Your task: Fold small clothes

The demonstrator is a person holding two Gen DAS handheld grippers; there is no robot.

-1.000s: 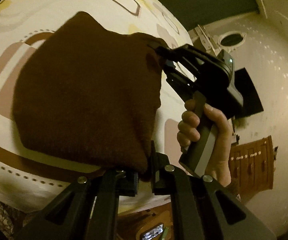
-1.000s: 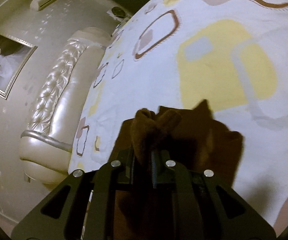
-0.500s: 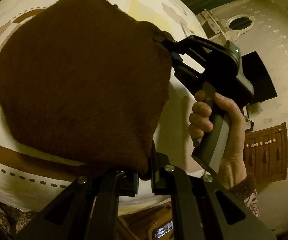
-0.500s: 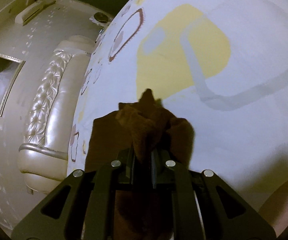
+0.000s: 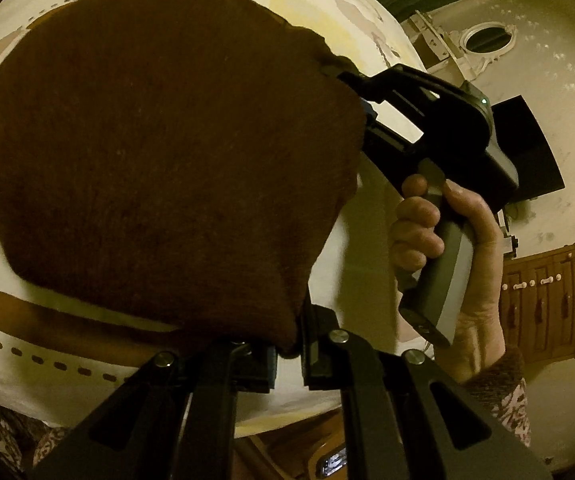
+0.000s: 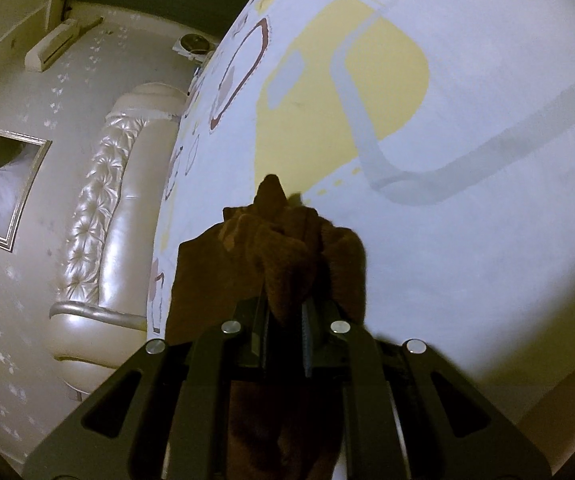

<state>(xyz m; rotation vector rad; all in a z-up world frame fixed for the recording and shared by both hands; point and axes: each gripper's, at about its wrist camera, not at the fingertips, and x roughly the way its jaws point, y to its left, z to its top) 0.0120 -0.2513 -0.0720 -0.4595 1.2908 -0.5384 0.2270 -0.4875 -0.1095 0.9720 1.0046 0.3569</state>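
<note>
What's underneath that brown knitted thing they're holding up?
Under the brown garment, pinched by both the left gripper and right gripper, lies the patterned bedsheet. Whatever sits directly beneath is covered.

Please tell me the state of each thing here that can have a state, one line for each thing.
Brown knit garment: held at two corners, spread out over the bed.
Left claw: shut on one corner of the garment.
Right claw: shut on a bunched corner.
Bedsheet: smooth, patterned.
Wooden cabinet: doors closed.
</note>
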